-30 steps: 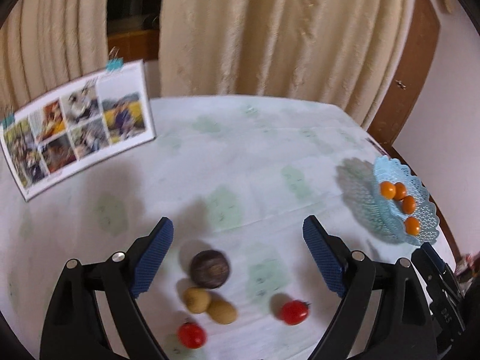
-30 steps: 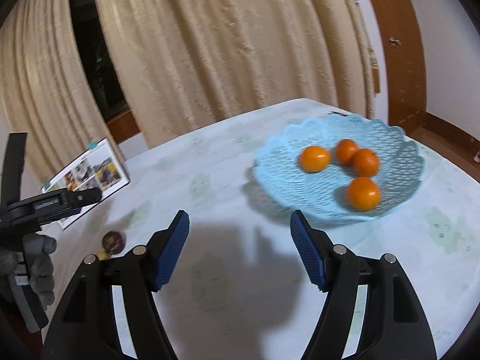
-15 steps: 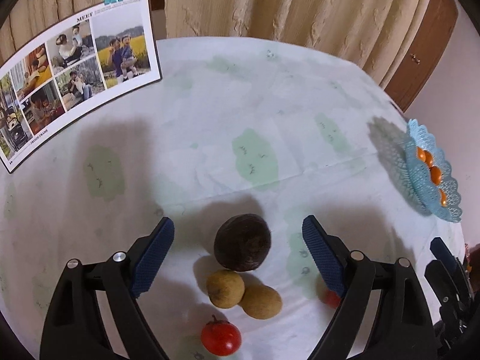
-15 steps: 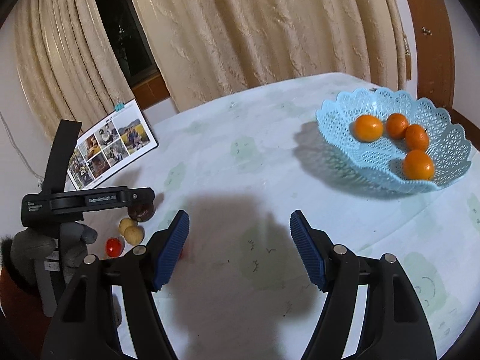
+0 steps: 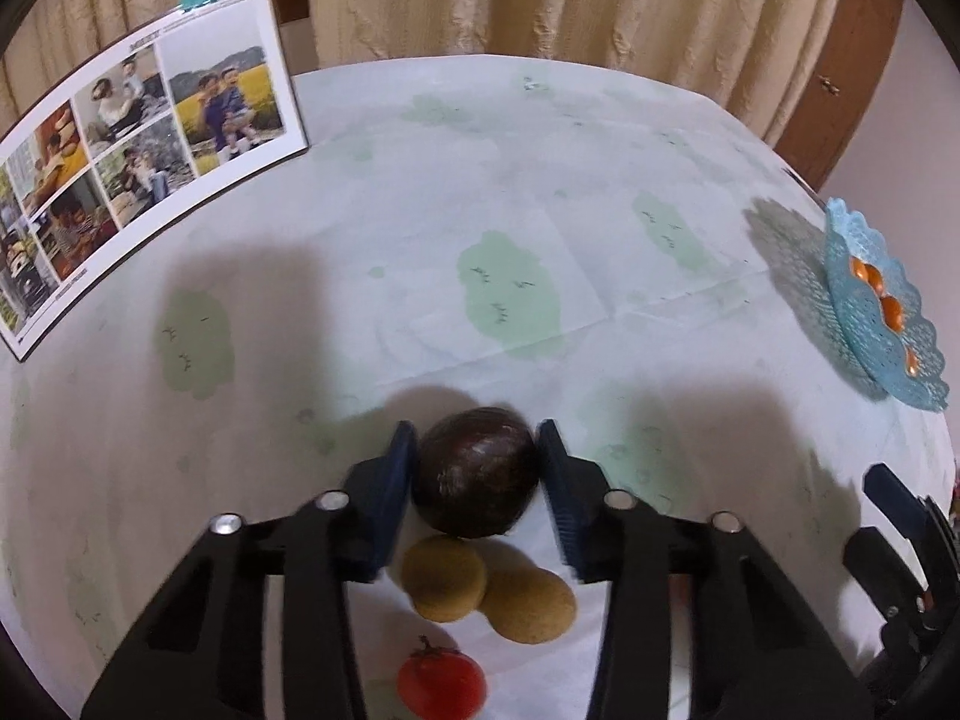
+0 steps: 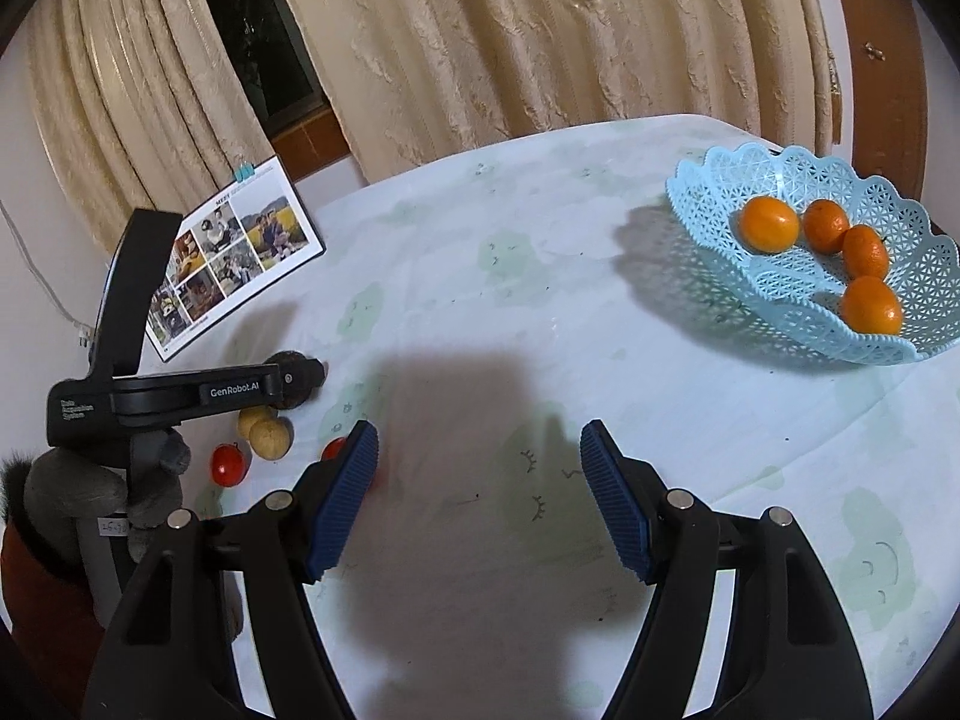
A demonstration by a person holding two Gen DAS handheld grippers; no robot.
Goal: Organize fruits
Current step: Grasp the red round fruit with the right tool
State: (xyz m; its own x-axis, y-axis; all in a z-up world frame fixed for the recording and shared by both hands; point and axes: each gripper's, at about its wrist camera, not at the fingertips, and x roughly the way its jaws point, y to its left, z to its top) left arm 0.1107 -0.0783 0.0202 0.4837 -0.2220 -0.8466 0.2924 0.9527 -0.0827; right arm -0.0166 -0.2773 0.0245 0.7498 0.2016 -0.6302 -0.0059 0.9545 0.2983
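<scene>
My left gripper [image 5: 477,450] is shut on a dark brown round fruit [image 5: 475,474] that rests on the table; it also shows in the right wrist view [image 6: 294,381]. Just behind it lie two tan round fruits [image 5: 444,579] [image 5: 528,600] and a red tomato [image 5: 441,684]. A second tomato [image 6: 333,450] peeks out beside my right gripper's left finger. My right gripper [image 6: 480,462] is open and empty above the tablecloth. A light blue lattice basket [image 6: 786,294] holds several oranges [image 6: 768,223] at the right.
A photo calendar [image 5: 138,138] with a teal clip stands at the table's back left. Beige curtains [image 6: 510,36] hang behind the round table. A wooden door frame [image 6: 870,42] is at the right.
My left gripper has dropped lower and closed its fingers on the dark fruit, which was between open fingers before. My right gripper has pulled back a little and stays open.
</scene>
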